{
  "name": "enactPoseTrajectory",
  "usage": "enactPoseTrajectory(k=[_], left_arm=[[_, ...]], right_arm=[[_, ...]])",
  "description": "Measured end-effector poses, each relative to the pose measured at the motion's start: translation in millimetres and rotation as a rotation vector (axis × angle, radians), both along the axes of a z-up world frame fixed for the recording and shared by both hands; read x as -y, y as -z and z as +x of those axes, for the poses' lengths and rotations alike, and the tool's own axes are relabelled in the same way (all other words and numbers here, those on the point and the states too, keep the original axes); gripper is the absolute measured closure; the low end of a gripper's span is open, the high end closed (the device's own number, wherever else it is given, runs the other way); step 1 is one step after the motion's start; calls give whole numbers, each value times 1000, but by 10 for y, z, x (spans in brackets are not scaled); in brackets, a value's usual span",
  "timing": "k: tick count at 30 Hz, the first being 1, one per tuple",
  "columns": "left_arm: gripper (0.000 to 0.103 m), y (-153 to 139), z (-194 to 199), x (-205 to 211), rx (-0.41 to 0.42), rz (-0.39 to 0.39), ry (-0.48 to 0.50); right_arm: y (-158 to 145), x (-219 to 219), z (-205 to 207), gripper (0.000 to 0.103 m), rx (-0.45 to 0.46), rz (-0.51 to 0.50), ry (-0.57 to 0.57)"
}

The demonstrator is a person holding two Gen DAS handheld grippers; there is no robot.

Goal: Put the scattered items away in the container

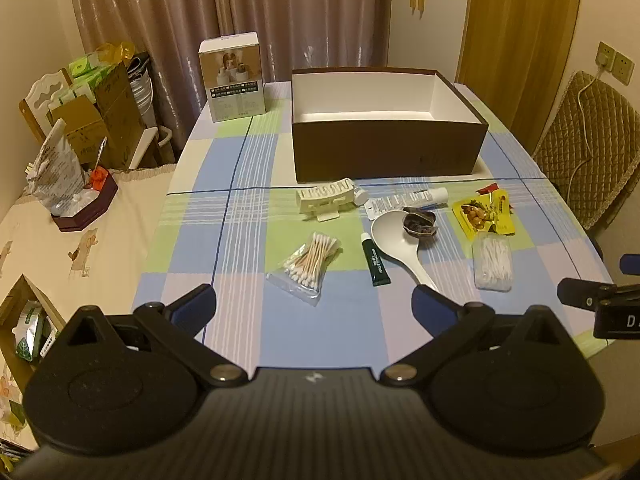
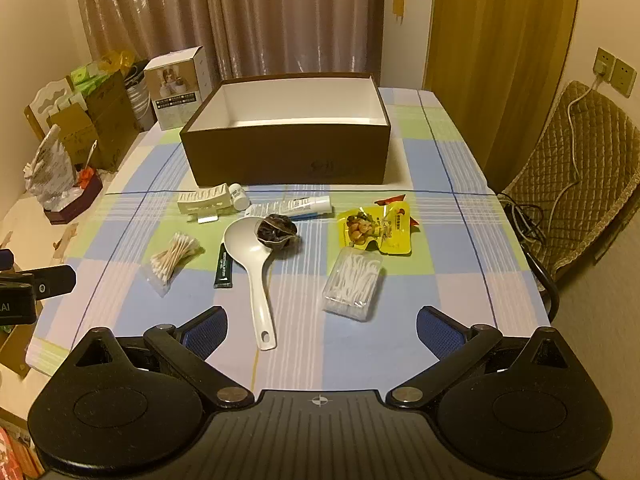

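Nearest, the left hand-held gripper (image 1: 314, 298) and right hand-held gripper (image 2: 322, 330) both hover with jaws spread wide, nothing between them. Just ahead on the checked counter (image 2: 400, 344) lie a white spoon (image 2: 252, 264), a clear case of cotton swabs (image 2: 352, 284), a bag of wooden swabs (image 1: 308, 260) and a dark green tube (image 2: 223, 267). Beyond — a yellow snack packet (image 2: 376, 228), a dark wrapped lump, perhaps dried fruit (image 2: 278, 231), a white tube (image 2: 300, 205) and a cream clip (image 1: 326, 196). Farthest stands the open brown container (image 2: 288, 156), interior bare.

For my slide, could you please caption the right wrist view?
Open right gripper above white spoon, cotton swabs and snack packet; brown box awaits.
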State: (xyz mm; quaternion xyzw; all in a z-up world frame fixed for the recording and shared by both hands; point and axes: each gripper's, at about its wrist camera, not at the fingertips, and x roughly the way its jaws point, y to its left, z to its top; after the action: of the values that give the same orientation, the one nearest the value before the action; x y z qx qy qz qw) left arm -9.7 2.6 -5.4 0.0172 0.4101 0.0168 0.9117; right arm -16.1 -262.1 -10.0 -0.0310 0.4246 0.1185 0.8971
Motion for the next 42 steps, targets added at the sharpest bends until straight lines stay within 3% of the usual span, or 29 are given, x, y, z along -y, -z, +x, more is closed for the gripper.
enactPoseTrajectory(k=[42], left_arm=[[0,99,148,-114,-31,-16,10]], right_arm=[[51,-173,115,0,-3,-6,-30]])
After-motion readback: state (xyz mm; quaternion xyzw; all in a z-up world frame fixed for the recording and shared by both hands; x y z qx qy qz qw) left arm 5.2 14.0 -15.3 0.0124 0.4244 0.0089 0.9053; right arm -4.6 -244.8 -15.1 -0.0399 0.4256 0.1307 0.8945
